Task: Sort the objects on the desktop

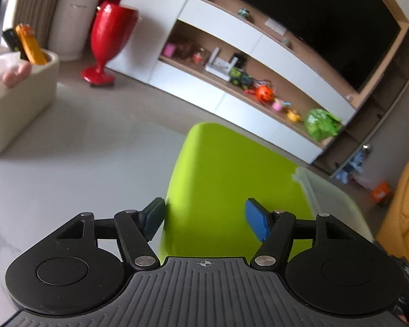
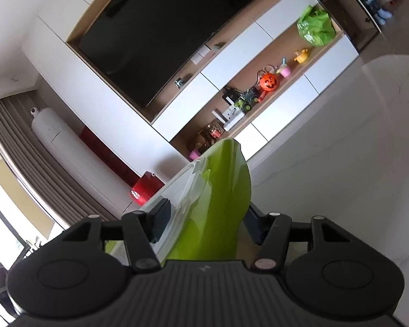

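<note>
Flanking the green lid [image 1: 231, 179]: cream holder [image 1: 21, 103], red vase [image 1: 109, 38] well beyond.

Green lid [image 1: 226, 179]: near end hidden under my left gripper [image 1: 204, 218] body; contact with pads unclear. Clear container [image 1: 330, 207] blurred, cut by housing. Right view: green lid [image 2: 226, 199] covers right finger; grip uncertain. Beige box [image 1: 21, 103] cut at left edge, contents blurred.

Glossy green plastic lid [image 2: 226, 190], polished marble-look table [image 1: 68, 163], matt black gripper [image 1: 204, 218]
</note>
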`<action>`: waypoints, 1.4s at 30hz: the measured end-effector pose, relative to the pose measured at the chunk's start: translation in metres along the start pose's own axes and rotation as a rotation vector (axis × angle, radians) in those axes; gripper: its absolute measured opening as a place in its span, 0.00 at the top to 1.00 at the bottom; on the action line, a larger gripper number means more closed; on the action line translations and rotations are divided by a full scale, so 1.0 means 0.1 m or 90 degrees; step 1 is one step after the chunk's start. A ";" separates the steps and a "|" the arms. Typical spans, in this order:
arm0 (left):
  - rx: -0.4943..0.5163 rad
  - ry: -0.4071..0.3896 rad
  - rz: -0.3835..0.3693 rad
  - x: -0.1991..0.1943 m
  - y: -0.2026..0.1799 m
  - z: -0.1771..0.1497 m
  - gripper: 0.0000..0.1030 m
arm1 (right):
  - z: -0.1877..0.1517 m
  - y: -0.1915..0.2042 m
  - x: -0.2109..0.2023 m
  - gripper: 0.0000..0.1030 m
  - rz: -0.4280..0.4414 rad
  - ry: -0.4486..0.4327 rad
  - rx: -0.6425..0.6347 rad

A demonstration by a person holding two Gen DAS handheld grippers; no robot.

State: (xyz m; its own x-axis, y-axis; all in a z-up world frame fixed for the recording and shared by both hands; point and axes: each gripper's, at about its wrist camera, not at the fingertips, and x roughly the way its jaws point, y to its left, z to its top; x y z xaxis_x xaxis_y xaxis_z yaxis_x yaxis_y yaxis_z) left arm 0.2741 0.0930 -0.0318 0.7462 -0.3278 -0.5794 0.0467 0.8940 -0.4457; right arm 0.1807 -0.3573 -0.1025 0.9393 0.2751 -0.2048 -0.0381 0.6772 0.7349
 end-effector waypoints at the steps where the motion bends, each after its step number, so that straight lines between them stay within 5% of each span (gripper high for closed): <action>1: 0.003 0.003 -0.004 -0.03 -0.01 -0.02 0.30 | 0.00 0.02 -0.01 0.50 0.010 0.005 -0.004; 5: 0.005 0.000 0.004 -0.09 -0.01 -0.08 0.16 | -0.02 0.09 0.02 0.54 0.017 0.015 -0.030; 9: -0.048 0.011 -0.011 -0.04 0.17 -0.06 0.12 | -0.05 0.11 0.05 0.52 0.028 0.035 -0.030; 11: -0.077 0.018 -0.021 -0.03 0.25 -0.05 0.09 | -0.07 0.14 0.04 0.28 0.028 0.040 -0.037; 14: -0.088 0.032 -0.031 -0.02 0.31 -0.03 0.09 | -0.07 0.16 -0.04 0.20 0.024 0.003 -0.038; 21: -0.076 0.021 -0.044 -0.05 0.24 -0.02 0.07 | -0.03 -0.01 -0.08 0.21 -0.005 -0.035 0.027; 23: -0.069 0.012 -0.034 -0.01 0.21 -0.01 0.06 | -0.02 0.00 -0.05 0.41 -0.003 -0.021 0.017; 24: -0.064 0.007 -0.029 0.02 0.19 0.02 0.06 | -0.03 0.03 -0.03 0.42 -0.007 -0.015 0.004; 35: -0.033 -0.063 -0.020 0.11 0.12 0.15 0.04 | -0.30 0.14 -0.06 0.46 -0.021 -0.041 -0.019; 39: -0.068 -0.063 -0.042 0.07 0.19 0.12 0.04 | -0.34 0.14 -0.07 0.47 -0.027 -0.071 -0.014; 42: -0.054 -0.101 -0.003 -0.13 0.13 0.05 0.04 | -0.33 0.12 -0.08 0.39 -0.034 -0.075 -0.007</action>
State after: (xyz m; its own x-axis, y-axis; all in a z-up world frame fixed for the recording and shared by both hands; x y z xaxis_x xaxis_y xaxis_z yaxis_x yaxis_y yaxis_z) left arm 0.2682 0.1105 -0.0272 0.8419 -0.2736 -0.4651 -0.0007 0.8613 -0.5081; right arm 0.1612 -0.3287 -0.1135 0.9735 0.1576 -0.1655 0.0092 0.6967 0.7173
